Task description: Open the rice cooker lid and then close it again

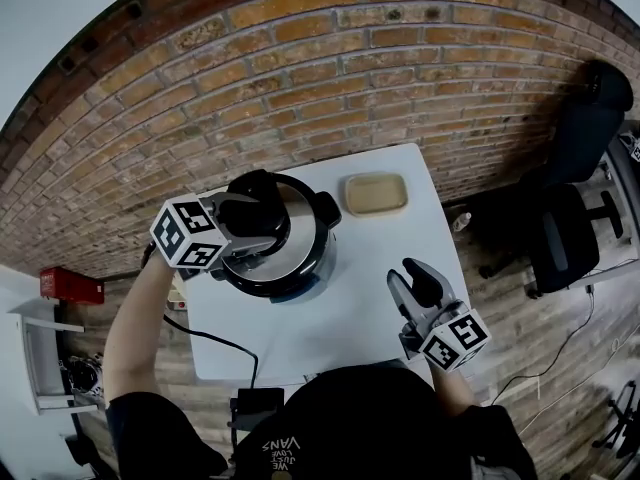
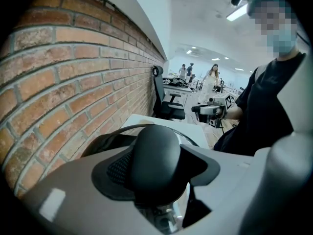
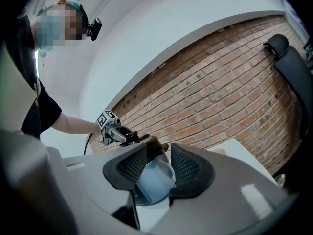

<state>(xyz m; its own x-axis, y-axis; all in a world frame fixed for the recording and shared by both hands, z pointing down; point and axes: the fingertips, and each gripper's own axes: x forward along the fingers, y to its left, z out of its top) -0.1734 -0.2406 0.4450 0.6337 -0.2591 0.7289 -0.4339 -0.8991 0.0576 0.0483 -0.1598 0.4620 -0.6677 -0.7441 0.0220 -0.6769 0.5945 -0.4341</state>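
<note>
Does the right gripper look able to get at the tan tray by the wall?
Probably yes. The right gripper hovers over bare table, tongs open and empty, and nothing lies between it and the tan tray; the rice cooker sits off to the left.

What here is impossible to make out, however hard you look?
- Inside of the rice cooker: head view, the lid and left gripper cover it.
- What lies in the tan tray: head view, too small.
- Most of the cooker: right gripper view, the right gripper's own fingers block it.
- People far off: left gripper view, too small.
</note>
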